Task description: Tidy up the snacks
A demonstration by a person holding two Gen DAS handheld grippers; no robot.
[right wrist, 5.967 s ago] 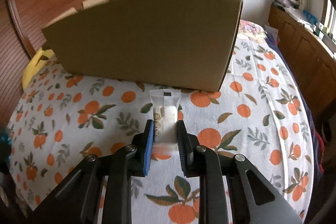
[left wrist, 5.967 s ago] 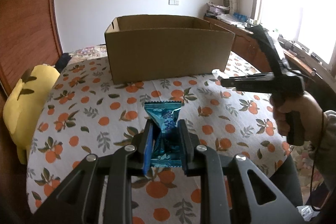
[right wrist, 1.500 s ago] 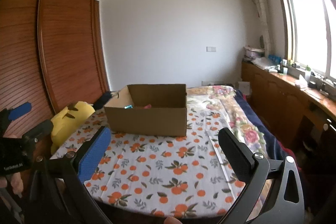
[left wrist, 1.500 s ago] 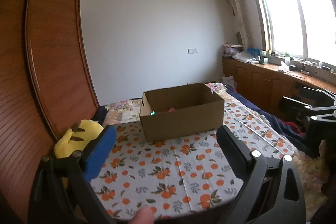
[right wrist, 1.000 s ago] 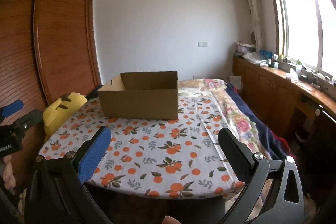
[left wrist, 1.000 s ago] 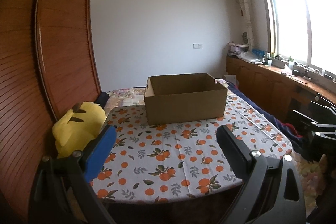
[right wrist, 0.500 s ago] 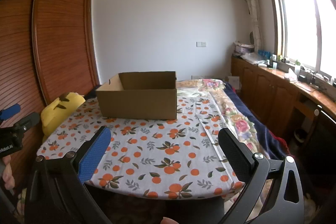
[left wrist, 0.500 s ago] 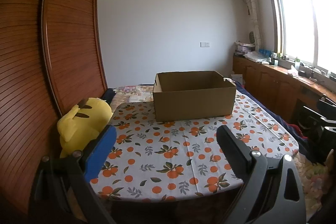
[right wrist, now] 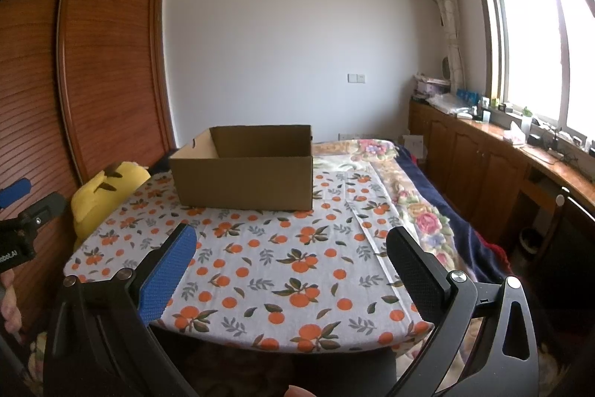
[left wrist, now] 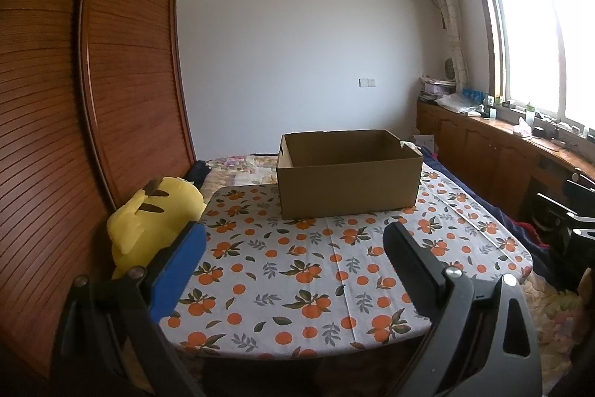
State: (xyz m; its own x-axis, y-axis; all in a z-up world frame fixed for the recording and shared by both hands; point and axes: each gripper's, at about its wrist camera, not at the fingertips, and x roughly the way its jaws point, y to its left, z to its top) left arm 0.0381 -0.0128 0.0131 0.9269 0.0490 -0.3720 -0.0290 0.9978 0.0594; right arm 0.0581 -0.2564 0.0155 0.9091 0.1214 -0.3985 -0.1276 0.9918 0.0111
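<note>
An open brown cardboard box (left wrist: 347, 186) stands at the far side of the table with the orange-print cloth (left wrist: 319, 270); it also shows in the right wrist view (right wrist: 245, 179). Its inside is hidden from here, and no snack is in sight. My left gripper (left wrist: 293, 240) is wide open and empty, held back off the table's near edge. My right gripper (right wrist: 290, 244) is also wide open and empty, off the near edge. The left gripper shows at the left edge of the right wrist view (right wrist: 22, 211).
A yellow plush toy (left wrist: 152, 214) leans at the table's left side against a wooden slatted wardrobe (left wrist: 55, 136). A floral quilt (right wrist: 420, 211) lies right of the table. Wooden cabinets (right wrist: 483, 159) run under the window on the right.
Six seconds ago each gripper was shut on a snack packet by the box. Now both are open and empty, and over the last second both drew further back from the table.
</note>
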